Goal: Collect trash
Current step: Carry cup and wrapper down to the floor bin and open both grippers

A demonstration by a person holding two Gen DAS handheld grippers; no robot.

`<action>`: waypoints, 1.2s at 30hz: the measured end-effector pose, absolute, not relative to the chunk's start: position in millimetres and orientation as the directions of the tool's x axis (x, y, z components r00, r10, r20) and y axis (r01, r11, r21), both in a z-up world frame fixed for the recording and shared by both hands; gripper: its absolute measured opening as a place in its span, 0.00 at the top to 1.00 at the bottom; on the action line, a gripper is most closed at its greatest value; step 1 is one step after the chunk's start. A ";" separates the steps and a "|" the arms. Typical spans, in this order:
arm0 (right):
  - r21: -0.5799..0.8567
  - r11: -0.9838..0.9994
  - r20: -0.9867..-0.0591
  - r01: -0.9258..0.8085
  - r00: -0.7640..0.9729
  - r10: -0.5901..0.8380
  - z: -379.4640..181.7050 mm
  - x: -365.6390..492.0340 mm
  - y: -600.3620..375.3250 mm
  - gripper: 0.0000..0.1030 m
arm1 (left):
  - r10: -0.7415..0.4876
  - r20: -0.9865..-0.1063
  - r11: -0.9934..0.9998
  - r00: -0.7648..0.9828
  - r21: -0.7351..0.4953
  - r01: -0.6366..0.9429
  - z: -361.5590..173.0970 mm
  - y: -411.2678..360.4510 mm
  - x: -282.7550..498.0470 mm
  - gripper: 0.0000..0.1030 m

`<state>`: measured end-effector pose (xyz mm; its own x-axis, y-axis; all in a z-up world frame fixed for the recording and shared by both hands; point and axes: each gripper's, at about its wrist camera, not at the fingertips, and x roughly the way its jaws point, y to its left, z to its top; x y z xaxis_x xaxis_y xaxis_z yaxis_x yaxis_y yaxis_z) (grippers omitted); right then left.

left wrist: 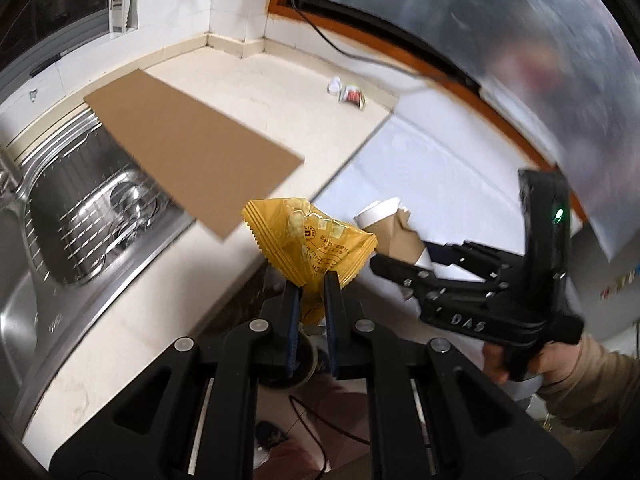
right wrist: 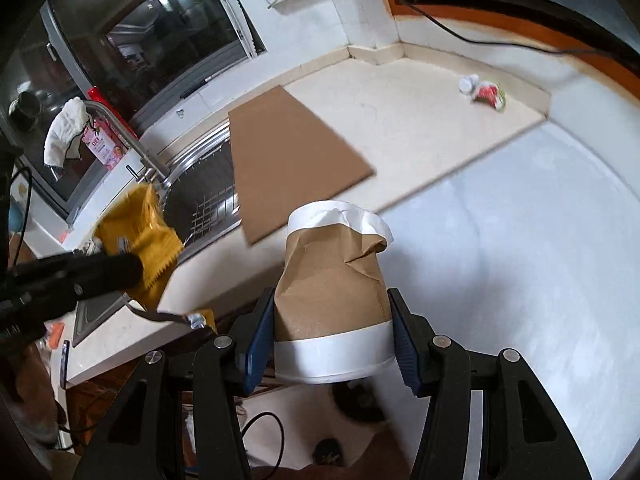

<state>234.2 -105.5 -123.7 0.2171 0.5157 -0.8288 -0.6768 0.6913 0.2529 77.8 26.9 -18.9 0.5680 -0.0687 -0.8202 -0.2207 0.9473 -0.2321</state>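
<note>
My left gripper (left wrist: 314,286) is shut on a yellow snack wrapper (left wrist: 310,240), held in the air off the front edge of the counter (left wrist: 248,80). The same wrapper (right wrist: 138,236) shows at the left of the right wrist view, behind the left gripper's dark finger (right wrist: 100,270). My right gripper (right wrist: 332,316) is shut on a crushed brown paper cup with white bands (right wrist: 334,292), its rim dented. That cup (left wrist: 394,232) and the right gripper (left wrist: 404,276) appear at the right of the left wrist view. A crumpled red-and-white wrapper (right wrist: 486,92) lies far back on the counter, also seen as small litter (left wrist: 350,94).
A brown cardboard sheet (right wrist: 292,152) lies over the right end of a steel sink (left wrist: 92,208) with its tap (right wrist: 132,140). A white appliance top (right wrist: 500,240) adjoins the counter. A translucent plastic bag (left wrist: 520,60) hangs blurred at the upper right. A black cable (right wrist: 480,36) runs along the wall.
</note>
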 end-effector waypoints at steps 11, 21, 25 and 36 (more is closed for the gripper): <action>0.181 0.765 -0.881 -0.619 0.244 0.405 -173.5 111.1 -138.3 0.48 | -0.093 -0.868 0.966 0.488 -0.197 -0.167 -95.4 -0.5 7.7 0.92; 0.083 0.740 -0.932 -0.668 0.211 0.295 -270.7 82.7 -146.1 0.48 | -0.154 -0.908 0.936 0.390 -0.261 -0.237 -203.4 -22.8 13.9 0.92; 0.077 0.731 -0.952 -0.678 0.169 0.256 -322.6 76.7 -149.1 0.48 | -0.131 -0.927 0.943 0.352 -0.226 -0.244 -266.8 -32.4 17.3 0.92; 0.070 0.749 -0.982 -0.659 0.088 0.169 -489.7 84.4 -150.8 0.47 | -0.182 -0.937 0.932 0.299 -0.261 -0.251 -422.4 -10.0 43.8 0.91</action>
